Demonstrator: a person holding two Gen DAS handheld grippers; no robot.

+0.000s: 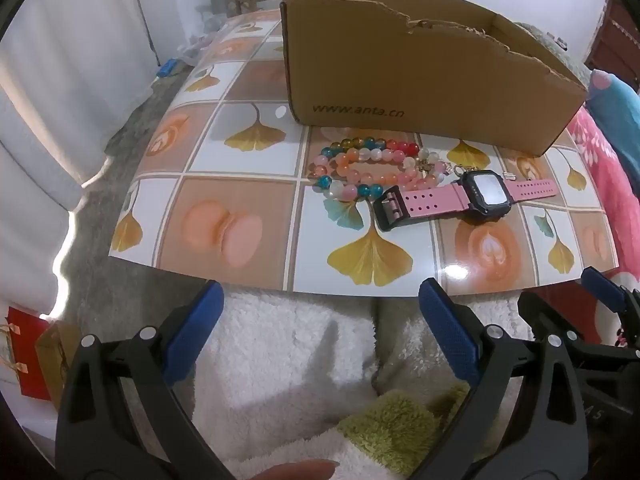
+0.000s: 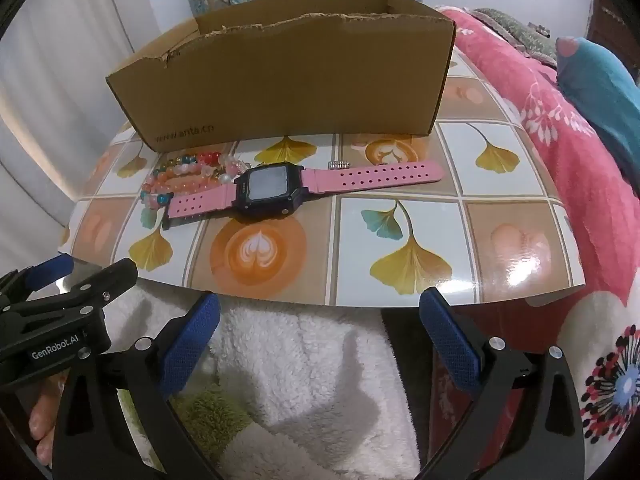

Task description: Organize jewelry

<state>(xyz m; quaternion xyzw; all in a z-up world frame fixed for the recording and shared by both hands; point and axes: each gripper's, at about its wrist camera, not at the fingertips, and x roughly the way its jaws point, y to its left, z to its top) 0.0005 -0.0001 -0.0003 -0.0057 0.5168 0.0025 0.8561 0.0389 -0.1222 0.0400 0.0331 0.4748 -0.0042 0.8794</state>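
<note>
A pink-strapped watch (image 1: 472, 196) (image 2: 272, 190) with a black square face lies flat on the patterned board (image 1: 240, 216) (image 2: 400, 240). Left of it, touching its strap, sits a heap of coloured bead bracelets (image 1: 372, 166) (image 2: 184, 178). Behind both stands an open brown cardboard box (image 1: 420, 76) (image 2: 288, 76). A small silver clasp (image 2: 339, 165) lies by the strap. My left gripper (image 1: 320, 316) hangs open before the board's near edge, above white fleece, with nothing between its fingers. My right gripper (image 2: 320, 320) is open too, equally short of the board and holding nothing.
The board rests on a bed with a pink flowered blanket (image 2: 560, 120) to the right and a teal cushion (image 2: 600, 92). White fleece (image 1: 300, 360) and a green fleece patch (image 1: 392, 420) lie under the grippers. A red gift bag (image 1: 28, 356) stands at lower left.
</note>
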